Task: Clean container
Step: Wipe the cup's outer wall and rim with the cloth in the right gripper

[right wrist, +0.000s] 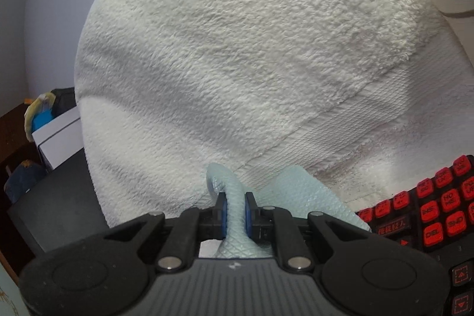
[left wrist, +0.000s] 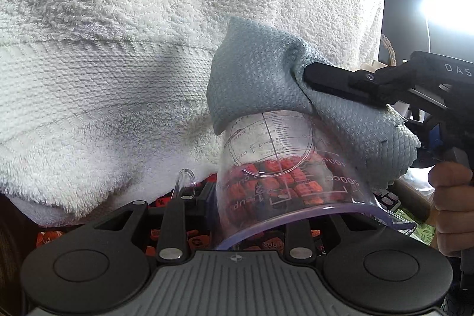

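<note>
Your left gripper [left wrist: 237, 197] has the clear measuring cup [left wrist: 278, 168] up off the white towel [left wrist: 118, 49], tipped on its side with the base pointing away from you and the rim toward the wrist camera. The jaws look closed on the cup by its handle side, though the contact itself is hard to make out.

Your right gripper [right wrist: 234, 212] is pinching a fold of the blue-grey cloth [left wrist: 260, 79], jaws narrow, blue pads tight on either side of it. The cloth is draped over the cup's base and far wall, touching the plastic, so you're wiping the outside at the bottom end.

How much is done? Hard to call. The walls look clear and the printed scale reads cleanly, with no smears I can pick out. The inside and the rim aren't under the cloth right now. The red-keyed keyboard [right wrist: 438, 215] sits at the towel's near edge, beneath the cup.
</note>
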### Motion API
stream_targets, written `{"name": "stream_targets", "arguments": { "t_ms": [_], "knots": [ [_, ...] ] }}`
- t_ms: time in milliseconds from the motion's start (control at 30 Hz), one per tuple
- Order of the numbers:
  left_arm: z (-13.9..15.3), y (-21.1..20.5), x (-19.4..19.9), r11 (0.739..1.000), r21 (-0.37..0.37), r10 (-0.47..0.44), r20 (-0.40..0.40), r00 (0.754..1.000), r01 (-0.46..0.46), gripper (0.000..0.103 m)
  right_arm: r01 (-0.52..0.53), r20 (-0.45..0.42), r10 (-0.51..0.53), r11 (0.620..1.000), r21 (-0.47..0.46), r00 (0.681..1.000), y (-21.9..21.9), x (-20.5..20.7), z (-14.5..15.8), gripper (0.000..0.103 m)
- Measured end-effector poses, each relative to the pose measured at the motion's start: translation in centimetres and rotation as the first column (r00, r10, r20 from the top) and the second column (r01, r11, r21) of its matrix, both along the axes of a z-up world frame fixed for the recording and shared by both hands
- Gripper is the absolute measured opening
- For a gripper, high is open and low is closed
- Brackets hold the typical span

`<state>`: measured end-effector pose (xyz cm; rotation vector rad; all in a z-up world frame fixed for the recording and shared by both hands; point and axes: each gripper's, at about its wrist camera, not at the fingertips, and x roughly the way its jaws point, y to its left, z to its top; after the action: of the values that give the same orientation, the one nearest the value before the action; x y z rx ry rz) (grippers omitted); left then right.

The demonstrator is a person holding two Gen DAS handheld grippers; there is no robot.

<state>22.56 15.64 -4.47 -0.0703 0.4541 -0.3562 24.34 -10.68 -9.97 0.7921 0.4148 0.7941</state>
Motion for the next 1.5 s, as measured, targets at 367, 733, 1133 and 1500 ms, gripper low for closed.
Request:
{"name": "stream_targets", "arguments": {
  "t_ms": [367,733,1133,1500],
  "knots": [
    [-0.1,1.3,0.5,1.0,-0.005,-0.001,-0.001,1.0,0.001,0.027,-0.206,0.001,0.206,0.978,-0.02,0.979,2.3,-0.2,0.4,0.011],
    [-0.3,4.0,-0.7,1.0,-0.002,-0.008,0.0,1.0,0.008,0.027,-0.178,0.038,0.18,0.982,-0.062,0.983,2.4,-0.9,0.7,0.01],
    [0.1,4.0,-0.9,1.0,0.004,-0.01,0.003,1.0,0.01,0.028,-0.057,-0.03,0.058,0.998,0.015,0.998,0.3,0.1,0.0,0.011],
    [-0.1,2.5,-0.2,1.0,0.0,-0.013,0.001,1.0,0.013,0.028,-0.258,0.056,0.264,0.961,-0.102,0.963,3.6,-1.5,1.1,0.011]
  ]
}}
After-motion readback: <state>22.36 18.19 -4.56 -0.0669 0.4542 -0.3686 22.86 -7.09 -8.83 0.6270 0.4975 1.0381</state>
